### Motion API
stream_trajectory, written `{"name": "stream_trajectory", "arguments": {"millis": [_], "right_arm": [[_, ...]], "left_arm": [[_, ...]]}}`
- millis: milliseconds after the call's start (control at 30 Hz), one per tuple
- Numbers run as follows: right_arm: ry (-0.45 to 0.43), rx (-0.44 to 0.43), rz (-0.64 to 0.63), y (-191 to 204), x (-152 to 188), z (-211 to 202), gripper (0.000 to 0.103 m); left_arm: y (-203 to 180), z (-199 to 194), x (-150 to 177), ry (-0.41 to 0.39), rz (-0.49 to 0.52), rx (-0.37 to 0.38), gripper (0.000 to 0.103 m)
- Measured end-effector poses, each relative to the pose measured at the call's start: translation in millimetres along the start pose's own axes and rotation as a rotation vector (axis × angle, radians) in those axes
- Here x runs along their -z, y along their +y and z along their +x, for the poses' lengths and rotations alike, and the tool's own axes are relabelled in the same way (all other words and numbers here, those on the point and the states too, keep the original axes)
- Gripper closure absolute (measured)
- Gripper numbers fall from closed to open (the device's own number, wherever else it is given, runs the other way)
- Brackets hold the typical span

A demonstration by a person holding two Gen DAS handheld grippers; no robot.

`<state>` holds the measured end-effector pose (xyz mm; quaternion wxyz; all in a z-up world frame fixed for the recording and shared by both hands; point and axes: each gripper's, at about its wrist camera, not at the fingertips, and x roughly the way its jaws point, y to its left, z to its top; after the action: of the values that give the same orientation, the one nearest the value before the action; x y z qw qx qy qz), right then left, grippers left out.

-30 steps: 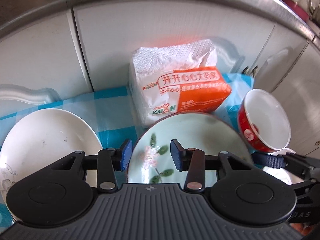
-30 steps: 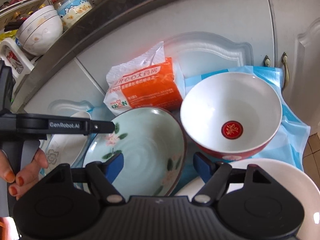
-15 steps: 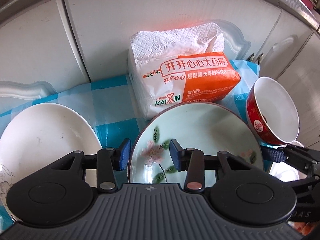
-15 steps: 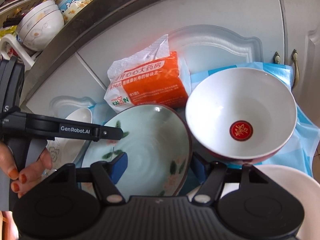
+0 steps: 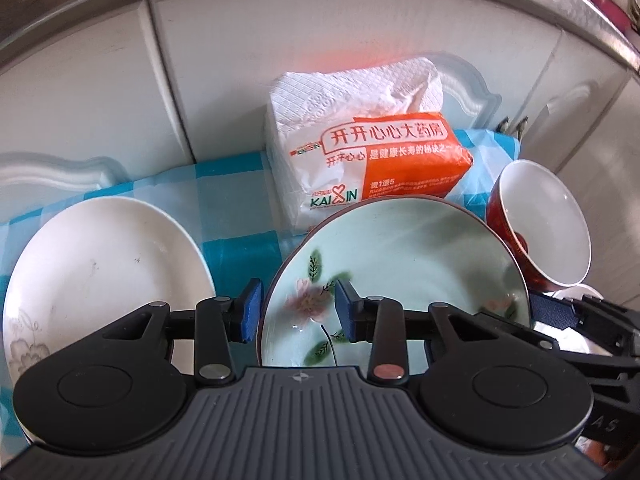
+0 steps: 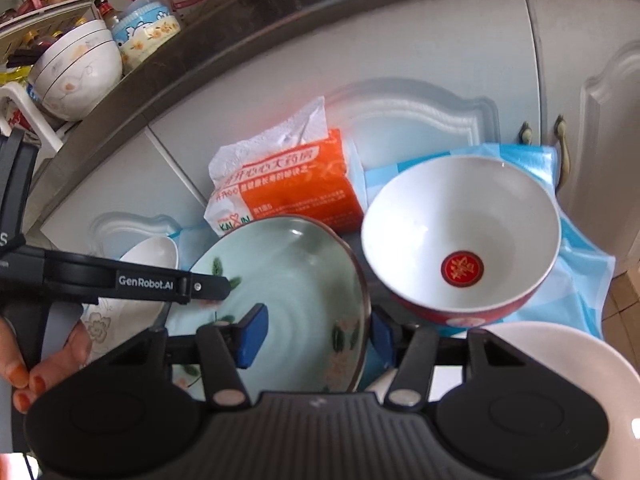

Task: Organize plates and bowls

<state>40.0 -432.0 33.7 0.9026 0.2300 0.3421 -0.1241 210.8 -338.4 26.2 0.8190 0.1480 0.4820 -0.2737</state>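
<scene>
Plates — two white [image 5: 104, 276], one green [image 5: 400, 264] — one bowl [image 6: 460, 248]; both hand-held grippers [image 5: 298, 312] [image 6: 316, 336] straddle green plate, unclenched.

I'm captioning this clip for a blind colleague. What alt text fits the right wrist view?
The right hand-held gripper, open, straddles the right rim of a pale green flowered plate, while the left hand-held gripper reaches over the plate's left side. A red bowl with a white inside sits to the right, and an orange tissue pack behind, against white cabinet doors.
</scene>
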Motion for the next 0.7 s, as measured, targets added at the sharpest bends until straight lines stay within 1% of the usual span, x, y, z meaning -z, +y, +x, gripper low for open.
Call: {"name": "stream_trajectory", "arguments": {"millis": [33, 100, 133, 300, 333, 400, 467, 533, 567, 600, 633, 667, 700], "right_arm": [[-0.008, 0.007, -0.010, 1.7, 0.5, -1.2, 0.053], [-0.019, 0.023, -0.023, 3.3, 0.9, -2.6, 0.062], [-0.024, 0.027, -0.021, 2.1, 1.5, -4.2, 0.064], [-0.048, 0.035, -0.027, -1.5, 4.0, -10.2, 0.081], [-0.054, 0.033, -0.027, -1.6, 4.5, -12.0, 0.082], [-0.069, 0.039, -0.036, 0.3, 5.4, -15.6, 0.088], [-0.086, 0.040, -0.035, 1.9, 4.7, -19.9, 0.090], [-0.107, 0.041, -0.042, 3.8, 3.2, -24.8, 0.091], [-0.115, 0.039, -0.048, 5.0, 2.4, -27.8, 0.093], [-0.123, 0.030, -0.044, 6.0, 0.8, -30.5, 0.095], [-0.131, -0.001, -0.042, 6.9, -1.1, -33.4, 0.100], [-0.139, -0.030, -0.050, 11.2, -3.8, -36.4, 0.099], [-0.143, -0.030, -0.077, 19.3, -6.3, -38.7, 0.095]], "left_arm": [[1.3, -3.1, 1.7, -0.004, -0.006, 0.000, 0.062], [3.4, -6.5, 2.7, -0.013, -0.015, -0.002, 0.063], [3.0, -8.7, 3.8, -0.019, -0.017, -0.005, 0.064], [1.0, -17.2, 9.3, -0.041, -0.011, -0.026, 0.068], [0.7, -19.4, 9.8, -0.046, -0.017, -0.029, 0.070], [0.6, -25.2, 9.8, -0.060, -0.025, -0.034, 0.074], [-0.6, -32.2, 9.7, -0.072, -0.020, -0.038, 0.080], [-1.4, -40.5, 9.8, -0.090, -0.016, -0.040, 0.083], [-1.9, -45.2, 9.8, -0.101, -0.018, -0.039, 0.087], [-1.9, -51.0, 9.5, -0.119, -0.020, -0.021, 0.098], [-1.7, -57.9, 8.5, -0.126, -0.031, 0.061, 0.103], [-6.0, -65.3, 7.4, -0.129, -0.042, 0.125, 0.103], [-16.3, -73.2, 6.6, -0.148, -0.005, 0.119, 0.103]]}}
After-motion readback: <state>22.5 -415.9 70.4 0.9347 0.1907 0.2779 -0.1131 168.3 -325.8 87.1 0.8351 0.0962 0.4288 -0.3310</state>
